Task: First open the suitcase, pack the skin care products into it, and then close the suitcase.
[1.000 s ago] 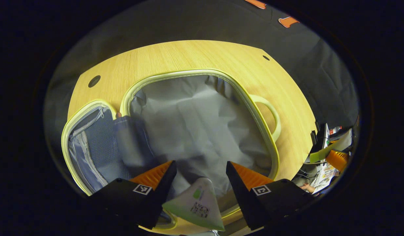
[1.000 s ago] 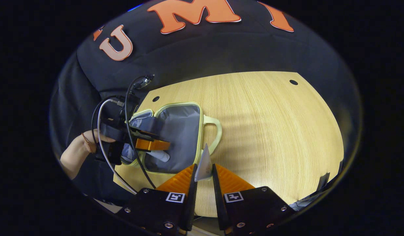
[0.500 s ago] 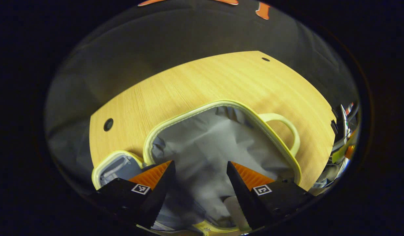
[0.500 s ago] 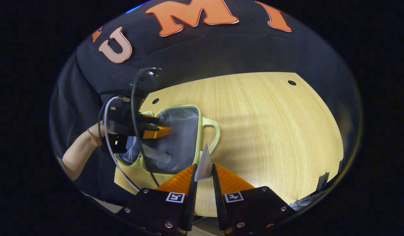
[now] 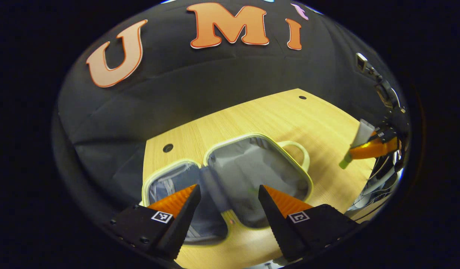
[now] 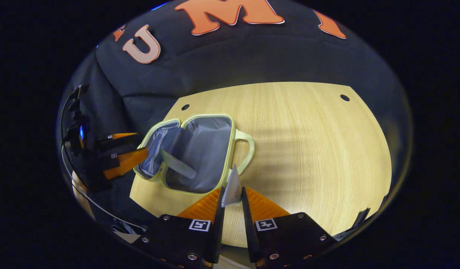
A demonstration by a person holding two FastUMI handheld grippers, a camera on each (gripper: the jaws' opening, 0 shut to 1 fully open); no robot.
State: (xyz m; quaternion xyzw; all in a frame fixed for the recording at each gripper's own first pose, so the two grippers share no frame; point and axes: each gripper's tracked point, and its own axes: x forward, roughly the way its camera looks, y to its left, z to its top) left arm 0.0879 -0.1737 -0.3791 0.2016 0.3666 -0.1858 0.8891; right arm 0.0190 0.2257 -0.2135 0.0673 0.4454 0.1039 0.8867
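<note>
Pinching a tube (image 6: pixel 232 186) in my right gripper (image 6: pixel 232 201), both fingers pressed on it, I hovered just short of the suitcase (image 6: pixel 194 149). It lay open on the table (image 6: pixel 308 149), another tube (image 6: pixel 177 164) already inside. My left gripper (image 5: pixel 227 209) hung spread and empty above it. Releasing this far short could drop my tube onto the rim, I judged.

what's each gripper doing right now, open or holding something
Left gripper: open, holding nothing, above the open suitcase.
Right gripper: shut on a tube.
</note>
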